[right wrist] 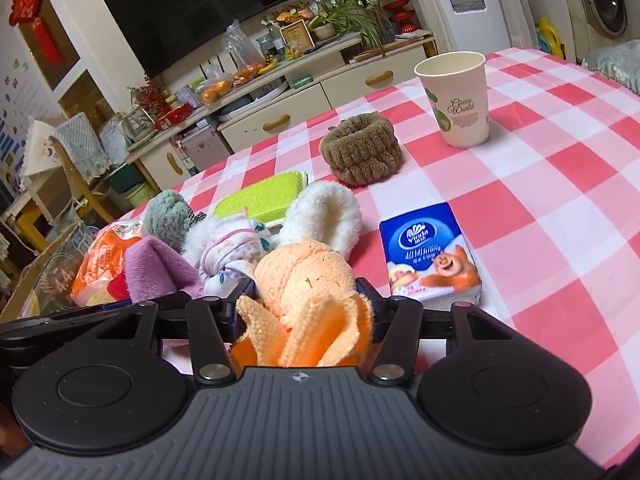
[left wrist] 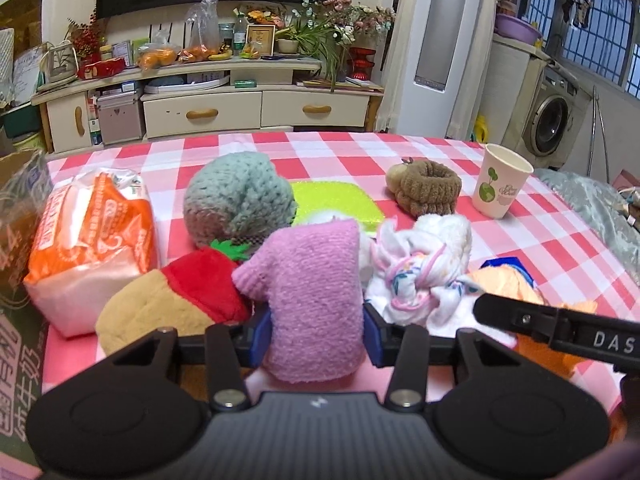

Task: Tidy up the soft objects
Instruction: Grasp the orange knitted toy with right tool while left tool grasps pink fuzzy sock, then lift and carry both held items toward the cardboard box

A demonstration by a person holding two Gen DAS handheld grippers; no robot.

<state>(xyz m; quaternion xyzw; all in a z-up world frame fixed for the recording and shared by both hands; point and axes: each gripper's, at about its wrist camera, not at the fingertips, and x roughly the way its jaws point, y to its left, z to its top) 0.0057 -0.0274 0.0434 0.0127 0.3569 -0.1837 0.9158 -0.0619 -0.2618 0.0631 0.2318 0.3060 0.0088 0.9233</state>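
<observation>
Jaws of left gripper [left wrist: 316, 332] clamp pink cloth [left wrist: 312, 300], right gripper [right wrist: 308, 312] orange cloth [right wrist: 308, 292]

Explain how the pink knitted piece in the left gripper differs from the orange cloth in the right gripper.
The pink knitted piece is one smooth, flat-looking shape standing upright between the fingers; the orange cloth is bunched, with folded flaps spilling toward the camera. The pink one is plain pink; the orange one shows pale and deeper orange sides. Both are soft fabric, each clamped by a gripper, left gripper and right gripper.
</observation>
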